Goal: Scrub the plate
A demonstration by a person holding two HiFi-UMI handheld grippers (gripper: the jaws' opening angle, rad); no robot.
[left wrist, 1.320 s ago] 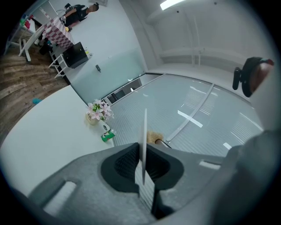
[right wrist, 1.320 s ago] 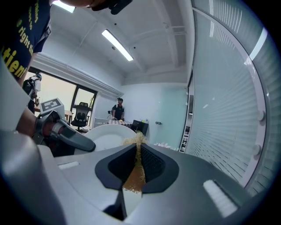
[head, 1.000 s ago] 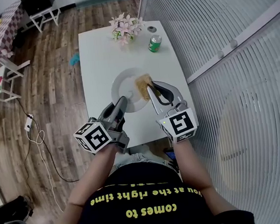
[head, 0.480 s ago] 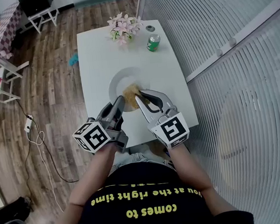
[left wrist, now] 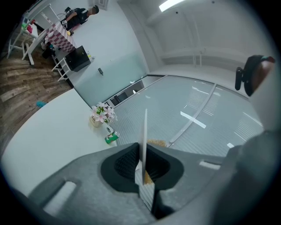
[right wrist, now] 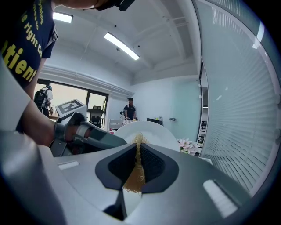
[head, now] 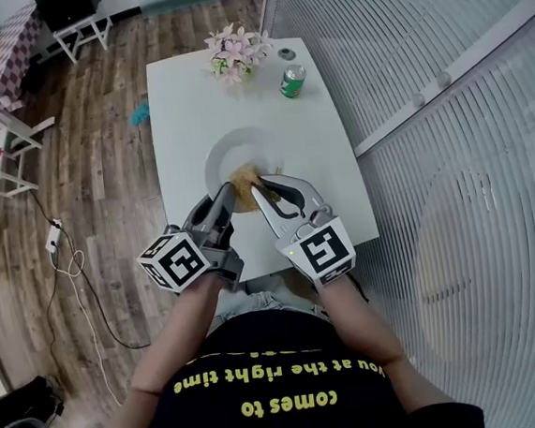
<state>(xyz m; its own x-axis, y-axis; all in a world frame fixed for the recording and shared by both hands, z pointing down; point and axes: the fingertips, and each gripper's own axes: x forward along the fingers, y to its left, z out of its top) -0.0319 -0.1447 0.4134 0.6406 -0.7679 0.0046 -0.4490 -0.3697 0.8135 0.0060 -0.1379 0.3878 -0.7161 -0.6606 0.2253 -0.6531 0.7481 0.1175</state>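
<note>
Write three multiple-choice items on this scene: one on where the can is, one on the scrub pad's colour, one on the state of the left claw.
1. Where is the can?
A. on the floor
B. at the table's far end, near the flowers
C. inside a box

2. What colour is the scrub pad in the right claw?
A. blue
B. black
C. golden brown

3. What state is the left claw in?
A. shut on the plate's rim
B. open above the table
C. shut on the can

Answers: 1 B, the head view shows it by the flowers. 2 C, the head and right gripper views both show that colour. 3 A, the left gripper view shows the plate's edge pinched between its jaws.
</note>
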